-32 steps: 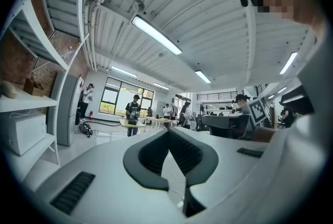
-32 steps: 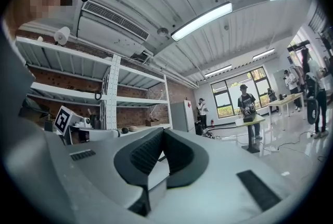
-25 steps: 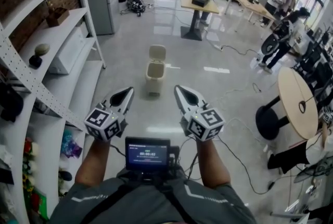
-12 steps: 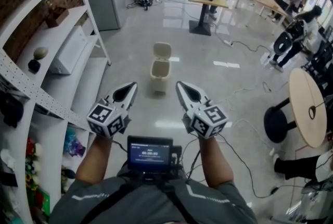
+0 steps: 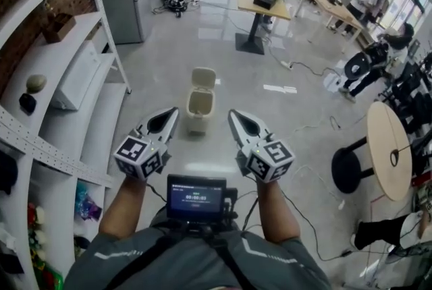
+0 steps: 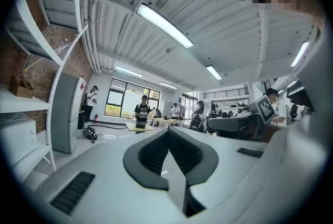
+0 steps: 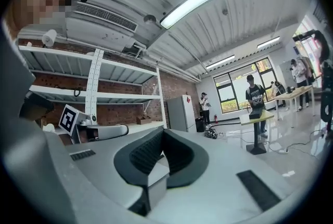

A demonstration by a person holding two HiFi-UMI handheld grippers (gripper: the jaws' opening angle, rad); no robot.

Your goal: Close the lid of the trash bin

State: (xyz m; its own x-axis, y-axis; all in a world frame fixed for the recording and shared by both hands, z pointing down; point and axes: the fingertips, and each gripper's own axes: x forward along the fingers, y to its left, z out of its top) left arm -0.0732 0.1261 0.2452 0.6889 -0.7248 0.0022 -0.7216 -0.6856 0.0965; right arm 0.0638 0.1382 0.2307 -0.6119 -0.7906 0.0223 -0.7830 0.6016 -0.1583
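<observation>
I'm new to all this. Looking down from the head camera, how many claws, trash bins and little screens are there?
claws: 2 (left claw, right claw)
trash bin: 1
screen: 1
Total: 4

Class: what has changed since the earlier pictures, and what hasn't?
The trash bin appears lower in the head view, nearer the left gripper and right gripper; the person seems to have approached. Nothing was grasped or released. The lid remains up; both grippers remain shut, empty.
</observation>
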